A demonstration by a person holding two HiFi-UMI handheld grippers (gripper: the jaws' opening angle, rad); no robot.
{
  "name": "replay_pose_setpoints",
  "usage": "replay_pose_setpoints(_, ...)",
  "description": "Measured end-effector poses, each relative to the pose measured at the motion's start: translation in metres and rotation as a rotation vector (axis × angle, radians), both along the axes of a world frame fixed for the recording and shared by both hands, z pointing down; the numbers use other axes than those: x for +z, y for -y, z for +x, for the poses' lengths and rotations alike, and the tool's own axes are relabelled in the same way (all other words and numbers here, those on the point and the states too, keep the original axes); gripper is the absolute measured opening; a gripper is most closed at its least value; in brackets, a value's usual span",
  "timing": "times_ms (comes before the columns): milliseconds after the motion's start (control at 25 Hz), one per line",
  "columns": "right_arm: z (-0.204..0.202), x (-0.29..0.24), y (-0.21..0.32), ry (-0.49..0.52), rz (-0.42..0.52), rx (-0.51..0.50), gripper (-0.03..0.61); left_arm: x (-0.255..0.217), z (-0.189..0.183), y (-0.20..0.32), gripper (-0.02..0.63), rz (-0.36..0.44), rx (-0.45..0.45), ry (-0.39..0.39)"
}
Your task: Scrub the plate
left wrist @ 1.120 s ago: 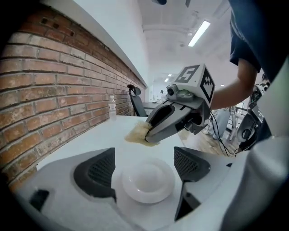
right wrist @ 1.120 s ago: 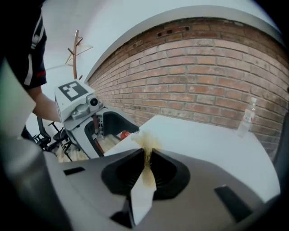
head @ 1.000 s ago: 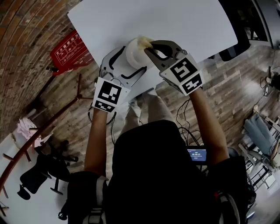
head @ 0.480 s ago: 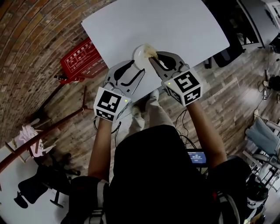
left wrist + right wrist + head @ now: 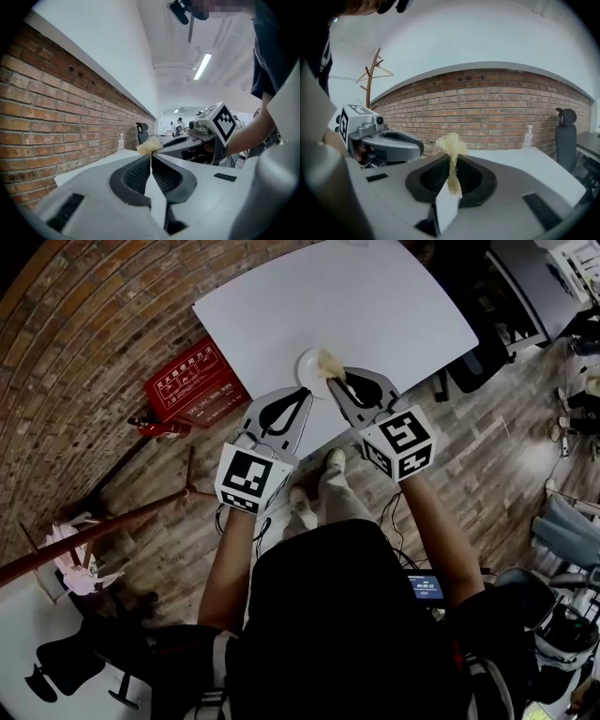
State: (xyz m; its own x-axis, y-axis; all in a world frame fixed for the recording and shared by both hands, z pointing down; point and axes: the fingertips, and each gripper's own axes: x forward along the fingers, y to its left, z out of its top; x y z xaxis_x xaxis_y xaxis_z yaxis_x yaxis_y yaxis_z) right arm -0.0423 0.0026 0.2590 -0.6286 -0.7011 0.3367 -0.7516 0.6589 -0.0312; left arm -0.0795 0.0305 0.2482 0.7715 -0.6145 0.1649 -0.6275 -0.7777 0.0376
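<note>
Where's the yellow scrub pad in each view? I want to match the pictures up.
Head view: scrub pad above centre, over the plate's edge, at the right gripper's tip.
Left gripper view: scrub pad at centre, just beyond the jaw tips.
Right gripper view: scrub pad at centre, pinched between the jaws.
Shared landmark: the brick wall.

1. A red brick wall runs along one side, with plain white wall above it.
2. The floor is wood planks.
3. A white tabletop stands beside the brick.
4. A small bottle stands at its far end.
5. A black office chair, a wooden coat stand and a red box stand nearby.
6. A strip light glows overhead.
</note>
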Motion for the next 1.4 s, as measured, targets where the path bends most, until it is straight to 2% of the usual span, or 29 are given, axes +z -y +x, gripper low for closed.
replay_pose_setpoints(240, -0.005, -0.013, -0.020, 0.007, 0.039, 0.042, 0.054, -0.018, -0.014, -0.013, 0.020, 0.014, -0.013, -0.056)
replay_pose_setpoints(520, 0.000, -0.029, -0.041, 0.023, 0.076, 0.058, 0.054, -0.035, -0.003, -0.036, 0.020, 0.067, 0.050, -0.033)
replay_pose_setpoints(760, 0.006, -0.050, -0.053, 0.057, 0.115, 0.057, 0.054, -0.055, 0.002, -0.047, 0.020, 0.099, 0.038, -0.046)
replay_pose_setpoints(920, 0.011, -0.062, -0.064, 0.079, 0.134, 0.039, 0.054, -0.064, 0.010, -0.058, 0.020, 0.119, 0.013, -0.027)
replay_pose_setpoints(1400, 0.036, -0.095, -0.114, 0.132, 0.195, -0.005, 0.054, -0.100, 0.027, -0.100, 0.020, 0.174, -0.120, -0.051)
